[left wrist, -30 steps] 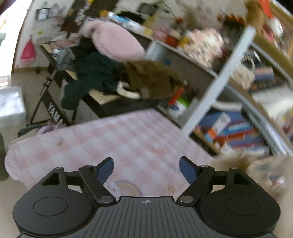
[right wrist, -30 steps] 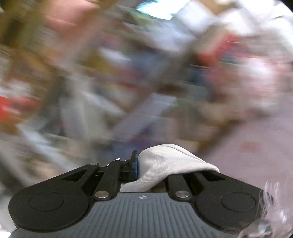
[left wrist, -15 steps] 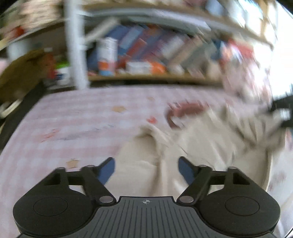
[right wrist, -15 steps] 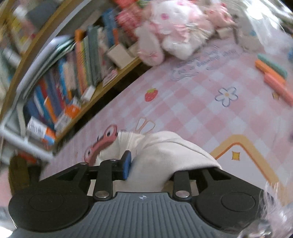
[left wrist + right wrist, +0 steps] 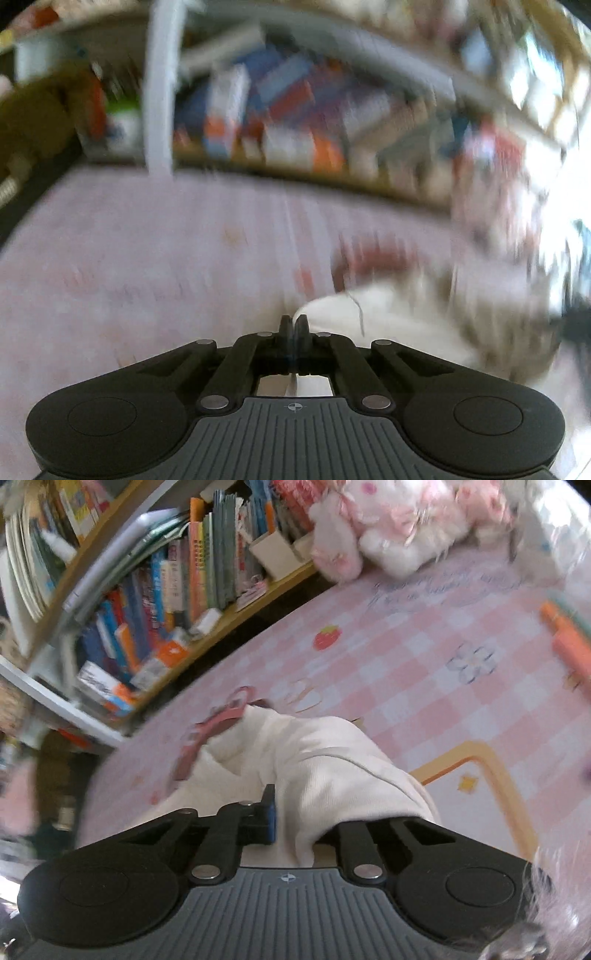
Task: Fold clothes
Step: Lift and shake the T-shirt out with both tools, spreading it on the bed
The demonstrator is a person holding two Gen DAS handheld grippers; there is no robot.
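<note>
A cream-white garment (image 5: 314,760) lies bunched on the pink checked cloth (image 5: 424,672). My right gripper (image 5: 295,812) is shut on it, and the fabric drapes over the right finger and hides it. In the blurred left wrist view the same garment (image 5: 399,314) spreads out to the right. My left gripper (image 5: 294,325) is shut, its fingers pressed together on a thin edge of that garment. A pink-red printed figure (image 5: 218,720) on the cloth shows just beyond the garment.
A low bookshelf (image 5: 166,590) packed with books runs along the far edge of the cloth. White and pink plush toys (image 5: 388,528) sit at the far right. Orange stick-shaped things (image 5: 569,650) lie at the right edge. A white shelf post (image 5: 159,92) stands behind.
My left gripper was open a second ago and has swung right, come down and shut on the garment's edge. The right gripper still holds the garment and has sunk closer to the cloth.
</note>
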